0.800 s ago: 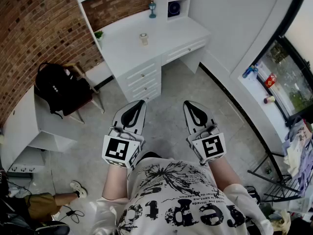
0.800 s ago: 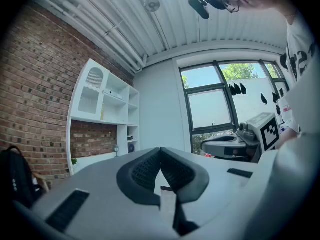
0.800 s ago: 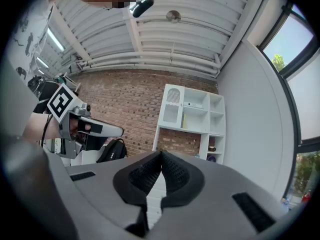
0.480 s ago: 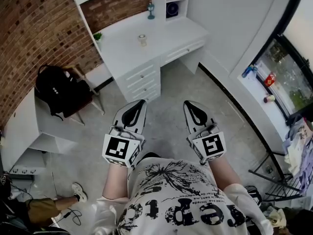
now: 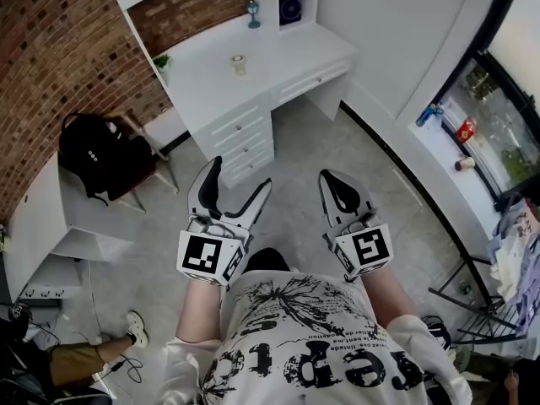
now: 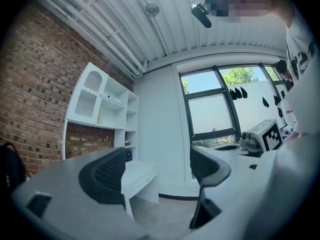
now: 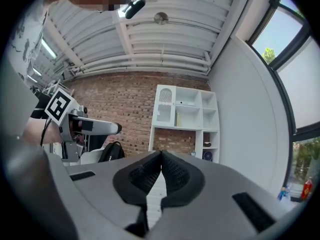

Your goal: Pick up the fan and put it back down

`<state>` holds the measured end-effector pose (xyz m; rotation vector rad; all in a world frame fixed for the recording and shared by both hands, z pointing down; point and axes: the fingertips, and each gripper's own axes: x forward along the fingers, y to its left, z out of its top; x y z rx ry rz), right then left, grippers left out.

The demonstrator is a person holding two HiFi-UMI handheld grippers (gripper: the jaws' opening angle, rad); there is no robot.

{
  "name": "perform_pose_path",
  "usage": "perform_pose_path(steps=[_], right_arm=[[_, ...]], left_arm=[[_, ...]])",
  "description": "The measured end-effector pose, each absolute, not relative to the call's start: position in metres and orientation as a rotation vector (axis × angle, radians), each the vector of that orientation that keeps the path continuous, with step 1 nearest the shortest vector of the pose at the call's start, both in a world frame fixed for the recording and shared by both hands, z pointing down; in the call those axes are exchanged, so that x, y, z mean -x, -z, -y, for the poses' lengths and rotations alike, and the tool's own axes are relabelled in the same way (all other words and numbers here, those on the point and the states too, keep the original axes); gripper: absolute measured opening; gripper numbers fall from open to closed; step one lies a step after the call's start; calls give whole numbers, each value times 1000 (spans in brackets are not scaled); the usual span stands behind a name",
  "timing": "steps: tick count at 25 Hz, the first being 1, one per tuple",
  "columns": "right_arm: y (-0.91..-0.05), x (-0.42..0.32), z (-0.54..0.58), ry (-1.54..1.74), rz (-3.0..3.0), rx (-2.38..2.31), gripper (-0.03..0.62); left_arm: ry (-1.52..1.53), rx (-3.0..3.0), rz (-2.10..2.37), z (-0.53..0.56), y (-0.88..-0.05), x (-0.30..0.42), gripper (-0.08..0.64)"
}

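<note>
A small dark round fan [image 5: 289, 11] stands in a cubby of the white shelf at the back of the desk [image 5: 211, 83]; it also shows far off as the fan [image 7: 208, 155] in the right gripper view and as the fan [image 6: 129, 155] past the left jaw. Both grippers are held level at waist height over the floor, well short of the desk. My left gripper [image 5: 238, 178] is open, with only air between its pads [image 6: 107, 176]. My right gripper [image 5: 332, 182] is shut with nothing in it, its pads [image 7: 172, 174] meeting.
A black backpack [image 5: 97, 154] sits on a chair left of the desk. A small cup [image 5: 239, 63] and a blue ornament [image 5: 252, 11] stand on the desktop. Bottles [image 5: 466, 130] line the window sill at right, with a wire rack [image 5: 481, 310] below. Another person's leg [image 5: 84, 348] lies low left.
The left gripper's jaws have swung apart from shut to wide open. The right gripper has stayed shut and in place.
</note>
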<state>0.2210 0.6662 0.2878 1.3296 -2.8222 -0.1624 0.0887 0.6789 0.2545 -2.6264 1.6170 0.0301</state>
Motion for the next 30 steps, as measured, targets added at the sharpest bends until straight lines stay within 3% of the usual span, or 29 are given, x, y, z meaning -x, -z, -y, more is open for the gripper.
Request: perform_pose_path(steps=[12, 30], right_arm=[[-314, -223, -584, 97, 2792, -1341, 15], [-311, -121, -252, 81, 2714, -1337, 15]], left_arm=[[143, 2659, -1583, -598, -286, -94, 386], [71, 2703, -1634, -260, -290, 18, 385]])
